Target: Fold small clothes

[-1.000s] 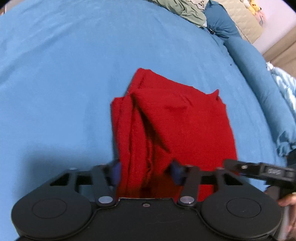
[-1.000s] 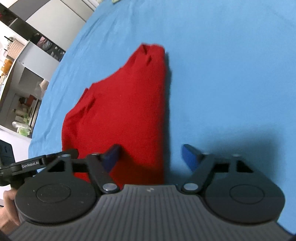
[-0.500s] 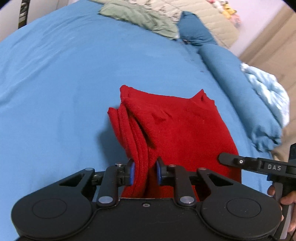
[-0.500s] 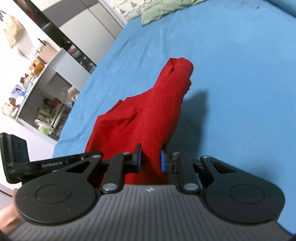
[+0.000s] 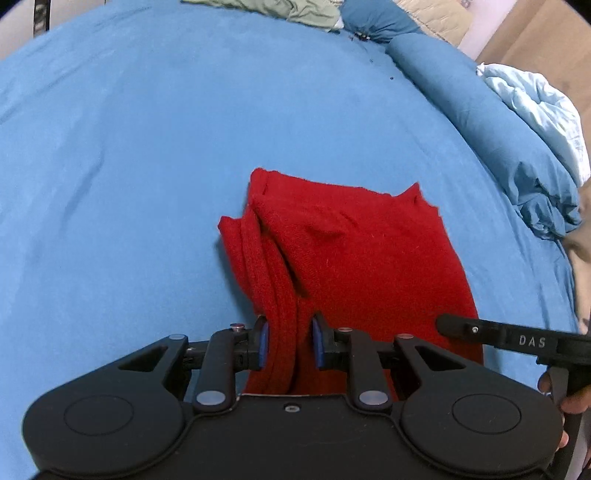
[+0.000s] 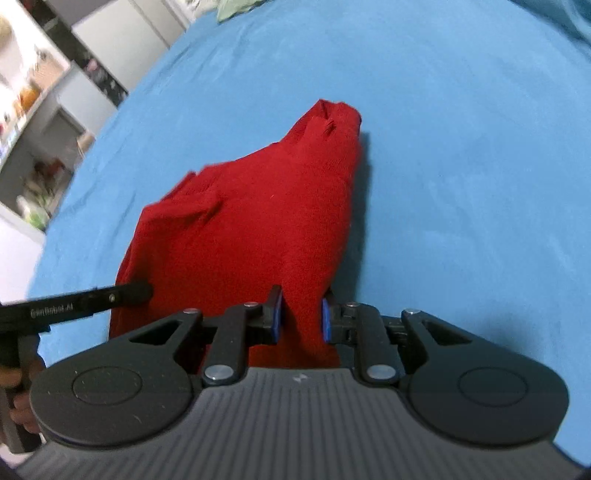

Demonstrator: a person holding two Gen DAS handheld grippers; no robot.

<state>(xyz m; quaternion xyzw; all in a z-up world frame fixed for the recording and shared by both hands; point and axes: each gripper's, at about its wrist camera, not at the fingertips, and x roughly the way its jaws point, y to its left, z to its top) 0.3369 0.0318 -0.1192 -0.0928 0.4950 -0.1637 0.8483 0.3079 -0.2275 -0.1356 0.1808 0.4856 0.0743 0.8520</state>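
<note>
1. Left gripper (image 5: pixel 288 345) down low at the near edge of the red garment (image 5: pixel 362 258), pointing out across the blue bedsheet (image 5: pixel 129 166) toward the pillows. Right gripper (image 6: pixel 300 320) same deal, low and aimed along the cloth from its own near edge. Both side by side, with the right one's black frame poking in at the right of the left wrist view and the left one's frame at the left of the right wrist view.

2. Bits of the person's hands peeking in at the frame edges on the handles, mostly cut off, so can't tell the grip.

3. Garment sitting mid-bed on the sheet, partly folded into a rough rectangle. Long axis running away from both cameras, near edge at the grippers, far edge with 2 small peaks toward the head of the bed. Left side bunched into several stacked ridges, right side smoother and flatter.

4. Left gripper clamped on that bunched left fold, blue pads (image 5: pixel 263 345) pressed into the fabric from both sides, only a narrow gap filled with cloth.

5. Right gripper pinching the garment's right near corner, pads (image 6: pixel 277 320) tight against the red fabric, cloth pulled up a bit into the jaws.

6. Green cloth (image 5: pixel 295 11), a dark blue bolster (image 5: pixel 461 92) and a pale blue quilt (image 5: pixel 535 103) at the far end, well apart from the garment. Shelves (image 6: pixel 33 122) blurry off the left of the right wrist view.
</note>
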